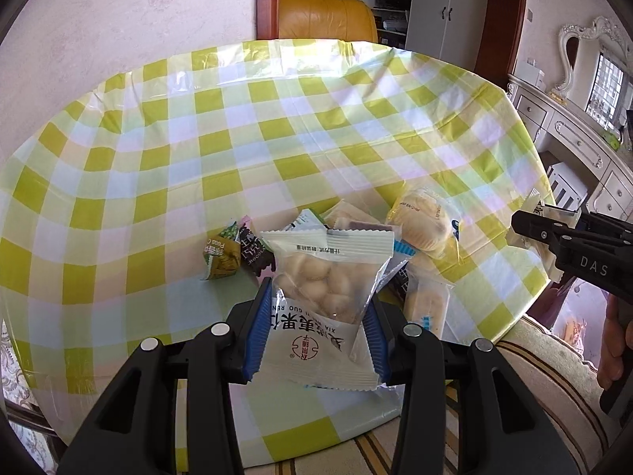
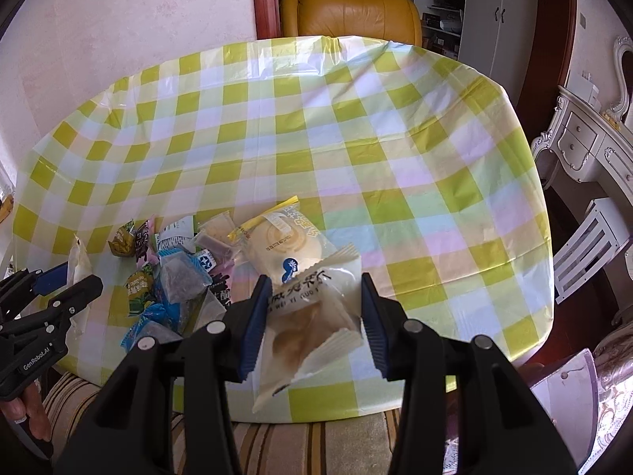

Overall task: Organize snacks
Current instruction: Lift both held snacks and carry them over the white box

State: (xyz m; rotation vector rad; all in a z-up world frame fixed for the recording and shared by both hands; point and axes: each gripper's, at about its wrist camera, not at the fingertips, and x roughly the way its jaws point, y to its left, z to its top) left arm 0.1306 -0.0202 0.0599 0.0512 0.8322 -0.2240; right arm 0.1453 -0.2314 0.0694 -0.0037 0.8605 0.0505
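**Both grippers holding snack packets above the near edge of the table**

While each gripper holds one packet, the remaining snacks lie in a loose pile on the table near its near edge.

1. Left gripper (image 1: pixel 318 324): the blue pads (image 1: pixel 259 328) are pressed against the two sides of a white nut packet (image 1: pixel 322 304). The packet has a clear window showing round pale pieces and red print on its lower half. It stands upright between the jaws, above the near edge of the table.

2. Right gripper (image 2: pixel 314 320): the blue pads (image 2: pixel 374 324) pinch a translucent white pastry packet (image 2: pixel 312 324) with black characters across its top. The packet hangs tilted, its lower end over the near edge.

3. Snack pile (image 2: pixel 178 273): small wrapped items lie touching and overlapping, left of the right gripper. They include green packets (image 2: pixel 123 242), dark purple packets, blue-and-white packets (image 2: pixel 186 273) and a clear-wrapped bar.

4. Round cake (image 2: pixel 283 243): a yellow-trimmed wrapper lies flat at the right side of the pile, just beyond the pastry packet.

5. Table (image 2: pixel 356 138): a yellow-green checked cloth covers the whole top. A yellow leather chair (image 2: pixel 352 12) stands behind the far edge. White carved drawers (image 2: pixel 585 146) stand off the right edge.
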